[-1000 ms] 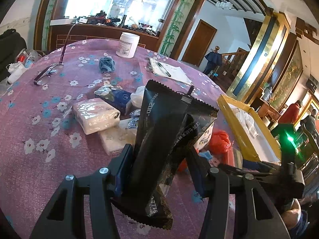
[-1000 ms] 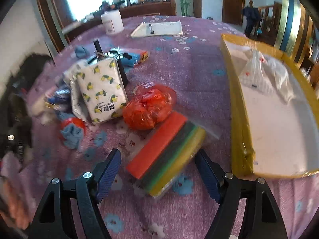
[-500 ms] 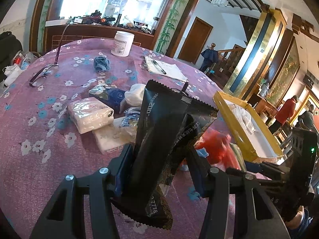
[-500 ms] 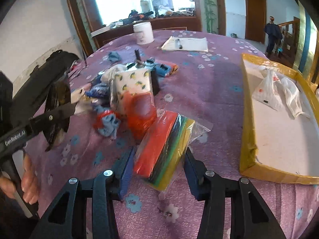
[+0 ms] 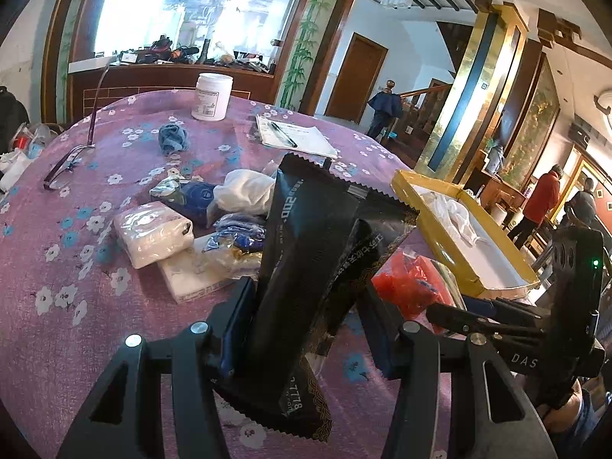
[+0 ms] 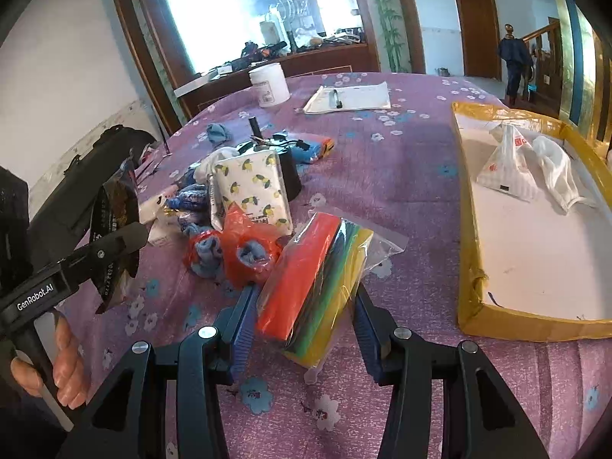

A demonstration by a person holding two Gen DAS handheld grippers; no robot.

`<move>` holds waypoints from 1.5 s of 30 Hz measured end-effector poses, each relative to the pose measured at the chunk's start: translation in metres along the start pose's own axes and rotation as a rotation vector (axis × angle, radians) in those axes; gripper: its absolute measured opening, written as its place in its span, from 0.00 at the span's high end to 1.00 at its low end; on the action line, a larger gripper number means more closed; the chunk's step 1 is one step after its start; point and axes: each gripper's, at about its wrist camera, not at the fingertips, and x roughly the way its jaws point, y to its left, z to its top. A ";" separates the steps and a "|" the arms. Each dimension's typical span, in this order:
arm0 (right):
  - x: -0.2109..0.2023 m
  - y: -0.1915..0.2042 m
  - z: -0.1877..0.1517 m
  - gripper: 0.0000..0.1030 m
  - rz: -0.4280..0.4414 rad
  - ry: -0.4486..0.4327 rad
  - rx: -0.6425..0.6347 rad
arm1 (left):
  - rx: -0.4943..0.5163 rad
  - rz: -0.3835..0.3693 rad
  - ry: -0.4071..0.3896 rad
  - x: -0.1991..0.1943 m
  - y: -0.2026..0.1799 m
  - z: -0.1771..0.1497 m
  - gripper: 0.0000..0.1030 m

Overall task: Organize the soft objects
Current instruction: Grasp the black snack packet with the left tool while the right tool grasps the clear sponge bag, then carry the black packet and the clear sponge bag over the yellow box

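My left gripper (image 5: 306, 329) is shut on a black foil packet (image 5: 317, 267) and holds it upright above the purple flowered tablecloth (image 5: 76, 267). My right gripper (image 6: 302, 317) is shut on a clear bag of coloured sponges (image 6: 313, 283), orange, green and yellow, lifted off the cloth. A yellow cardboard tray (image 6: 466, 267) lies to the right with a white plastic bag (image 6: 505, 168) and a white cloth (image 6: 554, 168) in it. The tray also shows in the left wrist view (image 5: 432, 210). The left gripper and its packet show at the left of the right wrist view (image 6: 114, 229).
A pile of soft things lies mid-table: a lemon-print tissue pack (image 6: 252, 187), red bags with blue cloth (image 6: 244, 248), wrapped tissue packs (image 5: 153, 229), a white cloth (image 5: 244, 191). Farther back are a blue rag (image 5: 174, 137), a white jar (image 5: 211, 95), papers with a pen (image 5: 294, 137) and glasses (image 5: 65, 164).
My right gripper closed on the sponge bag and lifted it off the cloth. My left gripper still holds the black packet and has drifted a little.
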 end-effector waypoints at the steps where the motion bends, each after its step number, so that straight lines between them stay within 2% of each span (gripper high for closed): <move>1: -0.001 -0.001 0.000 0.50 0.002 -0.005 0.003 | -0.001 0.003 0.005 0.001 0.000 0.000 0.49; 10: -0.006 -0.012 0.000 0.50 0.033 -0.032 0.055 | 0.001 0.005 0.022 0.005 0.001 0.000 0.49; 24: -0.010 -0.013 -0.001 0.50 0.049 -0.051 0.052 | 0.003 0.003 0.020 0.005 0.000 0.000 0.49; 29: -0.023 -0.014 -0.004 0.50 0.027 -0.119 0.055 | 0.032 -0.026 -0.007 -0.002 -0.007 -0.002 0.49; 33: -0.033 -0.015 -0.008 0.50 0.002 -0.144 0.061 | 0.040 -0.026 0.006 -0.003 -0.013 -0.005 0.49; 36: -0.047 -0.013 -0.010 0.50 -0.017 -0.174 0.040 | 0.022 -0.054 0.016 -0.007 -0.018 -0.007 0.49; 45: -0.080 -0.023 -0.016 0.50 0.007 -0.254 0.050 | 0.078 -0.068 0.020 -0.016 -0.058 -0.013 0.49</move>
